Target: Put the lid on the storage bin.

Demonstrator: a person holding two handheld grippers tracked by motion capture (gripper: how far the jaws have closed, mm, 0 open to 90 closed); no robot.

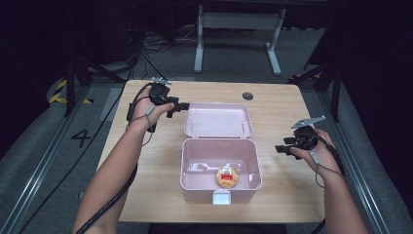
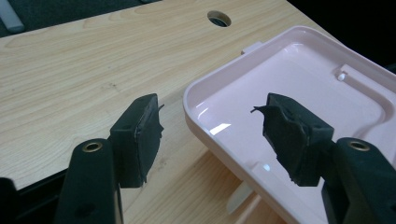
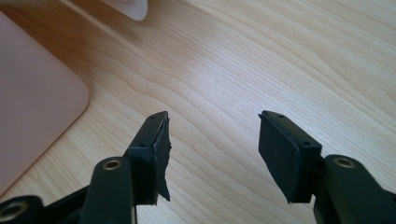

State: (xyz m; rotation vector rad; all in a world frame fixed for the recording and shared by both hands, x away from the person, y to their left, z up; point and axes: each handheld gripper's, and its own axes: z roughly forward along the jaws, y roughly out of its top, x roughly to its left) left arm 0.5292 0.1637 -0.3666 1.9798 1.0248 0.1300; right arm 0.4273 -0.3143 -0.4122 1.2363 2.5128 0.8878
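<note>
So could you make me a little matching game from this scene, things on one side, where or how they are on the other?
Things:
1. lid
2. round tin
3. left gripper
4. right gripper

Places or states:
A. inside the pink box
B. open, beside the box's right wall
C. lying flat behind the box
D. open, at the lid's left edge

Pairs: 1-C, 2-A, 3-D, 4-B

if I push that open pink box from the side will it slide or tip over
Probably slide: the box is low and wide and sits flat on the smooth wooden table. It likely feels light, since it looks like thin plastic holding one small round tin. The open lid lies back behind it, so it may swing or drag.
</note>
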